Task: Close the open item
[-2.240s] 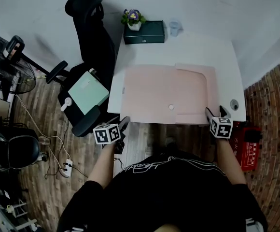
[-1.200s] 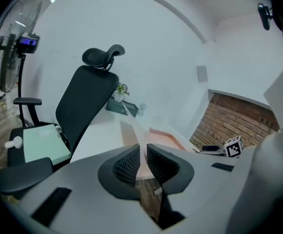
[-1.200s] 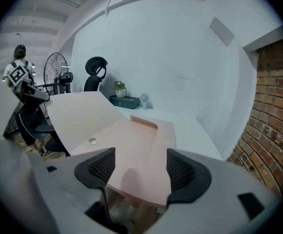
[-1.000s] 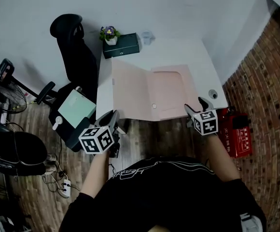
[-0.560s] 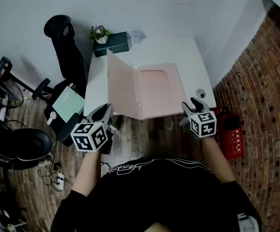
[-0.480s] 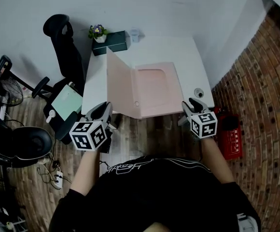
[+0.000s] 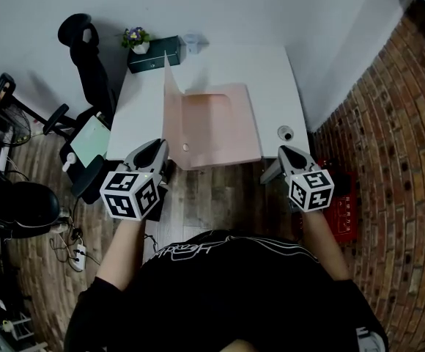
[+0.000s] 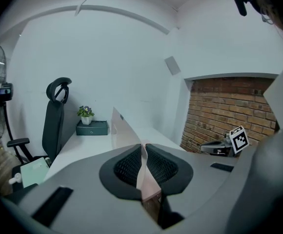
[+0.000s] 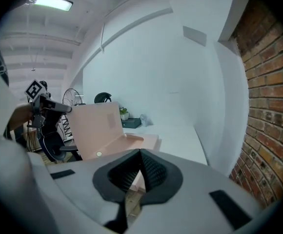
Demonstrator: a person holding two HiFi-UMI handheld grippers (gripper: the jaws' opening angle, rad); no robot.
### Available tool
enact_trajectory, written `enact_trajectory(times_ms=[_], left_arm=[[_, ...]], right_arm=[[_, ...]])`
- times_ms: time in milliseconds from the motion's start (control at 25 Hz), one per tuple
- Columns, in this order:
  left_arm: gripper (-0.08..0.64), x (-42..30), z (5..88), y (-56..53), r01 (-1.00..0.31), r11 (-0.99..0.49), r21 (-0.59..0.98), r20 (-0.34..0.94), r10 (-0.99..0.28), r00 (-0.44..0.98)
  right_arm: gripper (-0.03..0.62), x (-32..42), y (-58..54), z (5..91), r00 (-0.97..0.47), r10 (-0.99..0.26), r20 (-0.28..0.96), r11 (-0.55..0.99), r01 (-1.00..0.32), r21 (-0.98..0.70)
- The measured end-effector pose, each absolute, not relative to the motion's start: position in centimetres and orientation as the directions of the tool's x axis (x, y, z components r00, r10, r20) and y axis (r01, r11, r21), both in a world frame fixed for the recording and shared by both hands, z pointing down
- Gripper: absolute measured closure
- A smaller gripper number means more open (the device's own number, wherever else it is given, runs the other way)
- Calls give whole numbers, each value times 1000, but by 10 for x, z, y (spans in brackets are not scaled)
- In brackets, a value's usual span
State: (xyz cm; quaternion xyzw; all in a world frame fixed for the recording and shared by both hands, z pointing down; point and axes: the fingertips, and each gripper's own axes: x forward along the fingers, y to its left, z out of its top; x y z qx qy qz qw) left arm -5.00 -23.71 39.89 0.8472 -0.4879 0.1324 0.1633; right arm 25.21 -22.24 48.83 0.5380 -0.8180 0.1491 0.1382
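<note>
Fingers (image 8: 163, 165) of the left gripper (image 8: 142, 150) pinch the near edge of the raised cover (image 8: 124, 130) of the pink cardboard folder (image 7: 216, 123). Fingers (image 9: 153, 168) of the right gripper (image 9: 140, 152) are pressed together on nothing, just beside the folder's near right corner. Two seconds earlier the cover lay flat to the left; it now stands almost upright. The right jaws, then spread, have closed. The folder's base lies on the white rectangular table (image 7: 275, 79). A dark green box (image 7: 154, 53) and a small potted plant (image 7: 135, 39) stand at the far edge. A black office chair (image 7: 88, 50) stands left on the wood-plank floor (image 7: 205, 204); a brick wall (image 7: 388, 108) runs right.
</note>
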Motion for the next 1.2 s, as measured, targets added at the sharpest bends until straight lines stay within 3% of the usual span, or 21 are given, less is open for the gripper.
enact_trajectory(times_ms=[440,1200], left_arm=[[508,24,401,-242,-872,-489,7,385,-804,454],[508,155,473,-247,-753,-634,-175,500,-716,487]], right_arm=[[589,302,-223,468,-434,-837,332,430,-898,-91],[589,361,-201,486,-431,-812,394,427,-899,-101]])
